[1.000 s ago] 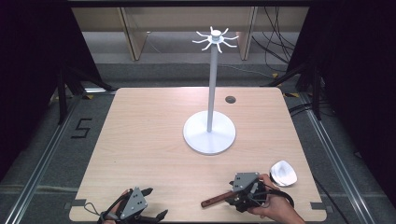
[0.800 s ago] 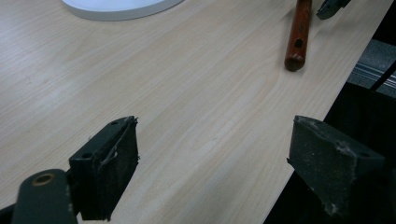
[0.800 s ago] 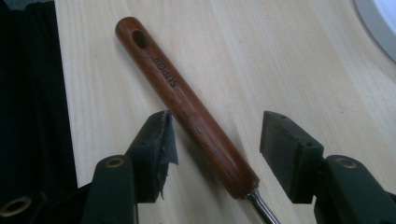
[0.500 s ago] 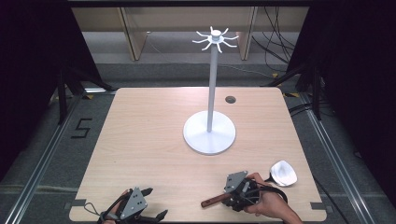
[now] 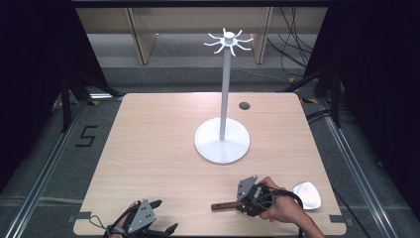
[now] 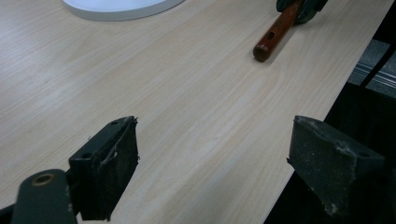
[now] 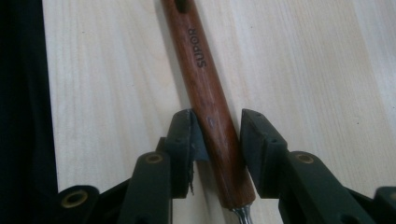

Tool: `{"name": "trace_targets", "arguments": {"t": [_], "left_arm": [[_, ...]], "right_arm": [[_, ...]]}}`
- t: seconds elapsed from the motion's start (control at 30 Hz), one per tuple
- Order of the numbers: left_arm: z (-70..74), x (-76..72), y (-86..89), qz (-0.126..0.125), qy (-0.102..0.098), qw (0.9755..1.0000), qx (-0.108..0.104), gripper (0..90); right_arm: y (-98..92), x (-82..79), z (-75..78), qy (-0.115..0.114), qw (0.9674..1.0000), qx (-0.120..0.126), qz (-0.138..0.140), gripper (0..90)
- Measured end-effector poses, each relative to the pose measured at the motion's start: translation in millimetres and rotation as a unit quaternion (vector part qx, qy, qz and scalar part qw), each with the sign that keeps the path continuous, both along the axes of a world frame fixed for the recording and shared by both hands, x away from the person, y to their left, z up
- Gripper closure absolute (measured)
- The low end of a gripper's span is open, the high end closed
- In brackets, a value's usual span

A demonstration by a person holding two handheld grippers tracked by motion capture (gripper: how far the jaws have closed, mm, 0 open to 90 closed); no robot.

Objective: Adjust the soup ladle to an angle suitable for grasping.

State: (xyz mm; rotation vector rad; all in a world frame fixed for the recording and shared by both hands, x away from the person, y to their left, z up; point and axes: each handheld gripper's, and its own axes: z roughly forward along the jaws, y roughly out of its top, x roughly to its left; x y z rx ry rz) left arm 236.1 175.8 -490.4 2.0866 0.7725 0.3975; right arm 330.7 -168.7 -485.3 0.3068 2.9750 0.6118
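The right tool (image 7: 217,140) has just been closing its jaws around the wooden handle (image 7: 205,107) of a ladle-like utensil that lies flat on the surface (image 5: 163,148) near its front edge. In the 2 earlier high-view pictures the jaws stood wider above the handle; now, in the right gripper view, both black pads (image 7: 187,135) sit against the sides of the brown handle, just above the point where the wood meets the metal shank. The left pad plainly touches; the right one looks to touch as well, though a thin shadow line makes that less certain. The grip therefore looks made or all but made, narrow and holding the handle.

In the high view the right tool (image 5: 252,196) and the person's hand (image 5: 280,206) sit over the middle of the utensil, with the handle end (image 5: 220,206) pointing left and the white bowl of the utensil (image 5: 307,194) lying to the right of the hand. The utensil itself has not shifted on the surface between the pictures.

The left tool (image 5: 148,223) rests near the front left of the surface with its jaws wide apart and nothing between them; its own view looks across bare wood toward the handle (image 6: 275,32).

The white rack (image 5: 223,144) with hooks at its top (image 5: 228,42) stands well apart at mid-surface. With the hold this near the shank, the likely next step is a lift, and the hole in the handle end suggests hanging it on a hook.
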Motion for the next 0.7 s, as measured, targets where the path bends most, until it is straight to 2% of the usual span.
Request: {"name": "trace_targets", "arguments": {"t": [0.03,0.07,0.1,0.13,0.17,0.2,0.23,0.27,0.3,0.33,0.37,0.4,0.47,0.5,0.53,0.6,0.63,0.67,0.7], "left_arm": [[-0.1,-0.2,-0.1,-0.001,0.000,1.0000,-0.002,15.1],[-1.8,-0.8,-1.7,0.005,-0.005,0.9999,-0.010,15.1],[-2.1,-0.8,-1.9,0.007,-0.006,0.9999,-0.010,15.1],[-1.9,-0.3,-1.5,0.004,-0.005,0.9999,-0.011,15.1],[-0.6,0.0,-0.5,0.001,-0.001,1.0000,-0.005,15.1],[-0.7,-0.1,-0.5,0.001,-0.002,1.0000,-0.004,15.1],[-0.9,-0.9,-1.2,0.001,-0.001,1.0000,-0.010,15.1],[-2.3,-0.7,-1.8,0.003,-0.007,0.9999,-0.014,15.1],[-2.3,-0.7,-1.8,0.003,-0.007,0.9999,-0.014,15.1],[-0.6,-0.2,0.0,-0.001,-0.002,1.0000,-0.004,15.1],[-0.7,0.0,-0.2,0.000,-0.003,1.0000,-0.004,15.1],[-1.0,-0.5,-0.9,0.000,-0.002,1.0000,-0.007,15.1],[-2.7,-0.7,-2.0,0.004,-0.008,0.9998,-0.016,15.1],[-1.0,-0.1,-0.4,0.000,-0.003,1.0000,-0.004,15.1],[-0.6,-0.1,-0.3,-0.001,-0.002,1.0000,-0.006,15.1],[-0.9,0.2,-0.2,0.000,-0.004,1.0000,-0.001,15.1],[-2.4,-0.8,-1.6,0.003,-0.008,0.9999,-0.012,15.1],[-1.7,-0.7,-1.5,0.003,-0.004,0.9999,-0.011,15.1],[-0.2,0.4,0.6,-0.003,-0.004,1.0000,0.004,15.1]], "right_arm": [[0.8,1.9,0.3,-0.001,1.0000,-0.005,-0.003,66.9],[2.1,5.0,0.3,-0.004,0.9999,-0.006,0.016,67.2],[3.2,6.0,1.3,-0.001,0.9998,-0.013,0.014,67.3],[4.1,4.4,2.9,0.002,0.9996,-0.027,-0.004,67.4],[6.4,6.5,3.0,0.001,0.9995,-0.030,0.004,67.7],[8.6,6.2,4.0,0.003,0.9991,-0.041,0.000,68.1],[11.0,3.3,5.8,0.008,0.9979,-0.059,-0.026,68.6],[13.4,6.1,5.6,-0.001,0.9981,-0.062,-0.004,68.9],[13.4,6.1,5.6,-0.001,0.9981,-0.062,-0.004,68.9],[16.7,9.0,6.6,-0.001,0.9974,-0.069,0.019,69.4],[17.6,9.2,6.6,-0.004,0.9973,-0.070,0.019,69.6],[18.7,7.4,7.0,0.001,0.9972,-0.075,0.004,69.7],[20.0,10.1,7.2,-0.003,0.9965,-0.079,0.026,69.9],[20.6,11.0,7.1,-0.006,0.9963,-0.079,0.033,70.0],[20.6,9.6,7.2,0.001,0.9967,-0.078,0.020,70.1],[21.0,10.8,7.4,-0.005,0.9963,-0.081,0.028,70.2],[21.9,9.0,8.0,0.007,0.9960,-0.087,0.021,70.8],[23.4,10.5,7.5,-0.011,0.9947,-0.092,0.043,71.1],[24.1,9.5,7.2,-0.011,0.9946,-0.094,0.044,71.4]]}}
